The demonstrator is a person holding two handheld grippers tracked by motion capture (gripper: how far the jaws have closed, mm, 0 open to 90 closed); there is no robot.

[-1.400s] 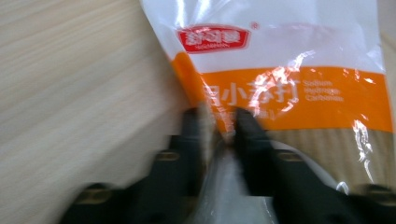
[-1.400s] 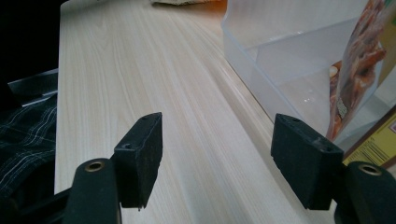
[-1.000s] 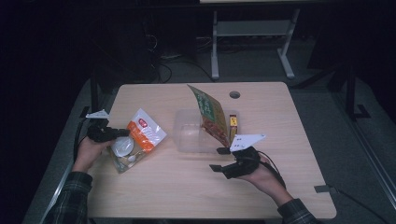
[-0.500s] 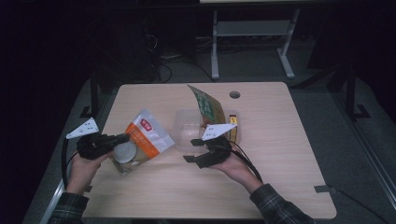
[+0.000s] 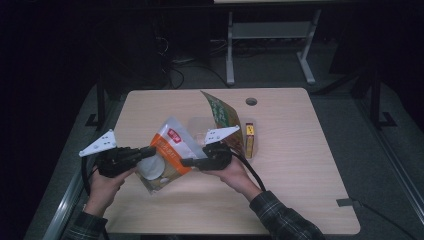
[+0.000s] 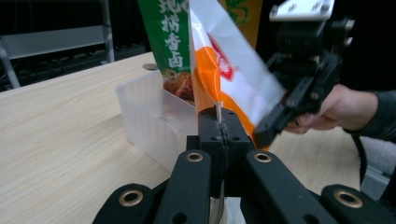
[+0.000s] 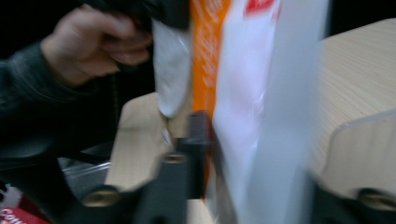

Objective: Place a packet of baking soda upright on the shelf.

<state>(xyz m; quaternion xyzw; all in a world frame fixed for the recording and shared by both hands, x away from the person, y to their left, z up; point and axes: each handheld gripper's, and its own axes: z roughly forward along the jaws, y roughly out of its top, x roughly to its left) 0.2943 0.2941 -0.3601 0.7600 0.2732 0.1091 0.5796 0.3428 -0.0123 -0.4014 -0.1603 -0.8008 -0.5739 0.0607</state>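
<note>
Orange-and-white pouch (image 5: 167, 157), held up off the worktop (image 5: 300, 185) between the two tongs, near the front left of centre in the high view. Left tongs (image 5: 148, 151) grip one edge of the pouch: in the left gripper view the jaws stand together with the thin seam of the pouch (image 6: 233, 79) clamped between them. Right tongs (image 5: 186, 162) meet the pouch from the opposite side; their jaws have just been closing, and in the right gripper view, which is blurred, the pouch (image 7: 243, 93) lies between the jaws and appears pinched by them. Left hand (image 5: 102, 182) and right hand (image 5: 235, 172) enter from the bottom edge, the right one wearing a plaid sleeve (image 5: 285, 217).

Behind the pouch stands a clear plastic box (image 5: 197, 127) on the worktop, and a green-and-orange packet (image 5: 220, 117) leans upright in it; the left gripper view shows the box wall (image 6: 149, 116) and the green packet (image 6: 173, 42) just behind the pouch. A small yellow carton (image 5: 249, 142) lies just beside the box to the right. A round cable hole (image 5: 251, 101) is set in the worktop near its far edge.
</note>
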